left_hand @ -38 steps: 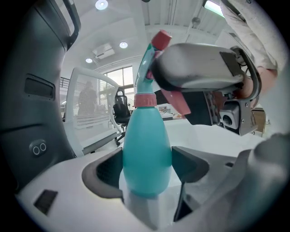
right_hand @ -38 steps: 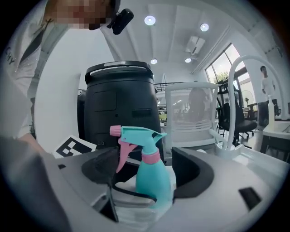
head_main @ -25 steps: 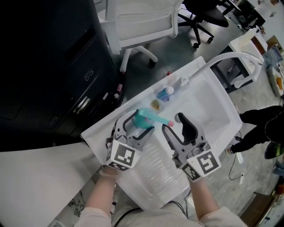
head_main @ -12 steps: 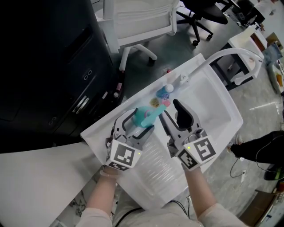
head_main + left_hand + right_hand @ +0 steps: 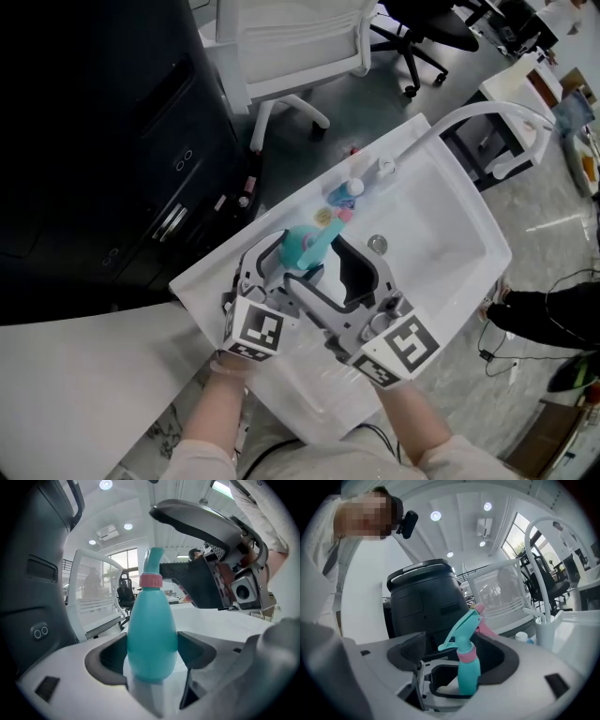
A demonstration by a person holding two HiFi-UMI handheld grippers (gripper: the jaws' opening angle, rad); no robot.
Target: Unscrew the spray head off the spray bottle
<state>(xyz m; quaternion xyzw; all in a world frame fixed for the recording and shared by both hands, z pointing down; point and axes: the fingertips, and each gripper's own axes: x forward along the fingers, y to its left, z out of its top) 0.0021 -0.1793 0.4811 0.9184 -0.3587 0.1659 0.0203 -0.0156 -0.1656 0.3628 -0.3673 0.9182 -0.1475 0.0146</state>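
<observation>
Both grippers met at one spray bottle (image 5: 151, 634) over the left end of the white sink (image 5: 450, 234). My left gripper (image 5: 152, 651) was clamped on its teal belly, one dark pad pressed against each side. My right gripper (image 5: 457, 653) had its jaws spread wide and opening. The spray head (image 5: 461, 632) and neck stood between them, closer to the right-hand pad, and neither pad squeezed it.

From my left gripper's view the bottle stood upright, long axis vertical. Its pink collar (image 5: 151, 580) sat above the teal body, with the head on top. From my head it reached away from me toward the sink's back rim. The head slanted off that axis, its pink tip aimed up and to the far right.

Beyond the sink stood a big black cabinet (image 5: 94, 141) and a white chair (image 5: 291, 47). A curved white faucet (image 5: 487, 117) arched over the basin's far end. My right gripper crossed the ribbed drainboard (image 5: 319, 375) to reach the bottle. Just past the nozzle a small blue-topped bottle (image 5: 347, 192) sat on the back rim. The drain (image 5: 377, 245) lay nearby in the basin.
</observation>
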